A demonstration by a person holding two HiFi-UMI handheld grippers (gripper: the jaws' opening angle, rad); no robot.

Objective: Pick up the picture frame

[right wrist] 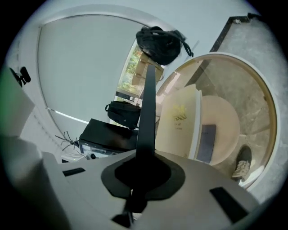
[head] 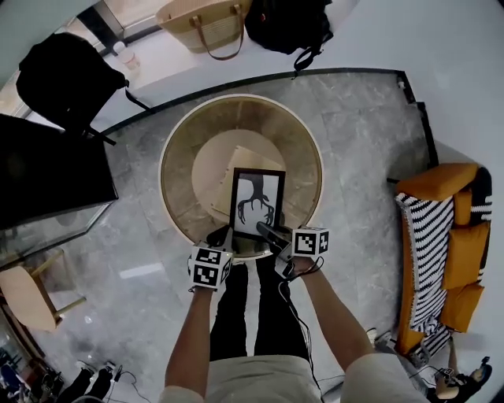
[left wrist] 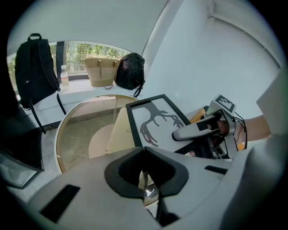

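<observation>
While the grey stone floor (head: 354, 142) takes up most of the room, a big round table (head: 163, 169) with a pale rim stands in the middle of it. An orange sofa (head: 461, 260) with a striped blanket sits on the person's right. A black backpack (head: 67, 75), a second black bag (head: 287, 24) and a straw bag (head: 201, 24) rest by the wall. At the middle of the table is a cream box (right wrist: 177, 121) with gold curly writing, too small to read.

The picture frame (head: 256, 201) is over the near part of the table, just in front of the person's legs. It is black, with a dark antler shape on white. Its long side runs away from the person, its face looks up, and its short near end is at the claws.

The right claw (head: 266, 231) is pinching the frame's near right edge. The left claw (head: 220, 236) is pressed together just by the frame's near left corner; I cannot tell if it touches. The cubes on the claws show black and white squares, not letters.
</observation>
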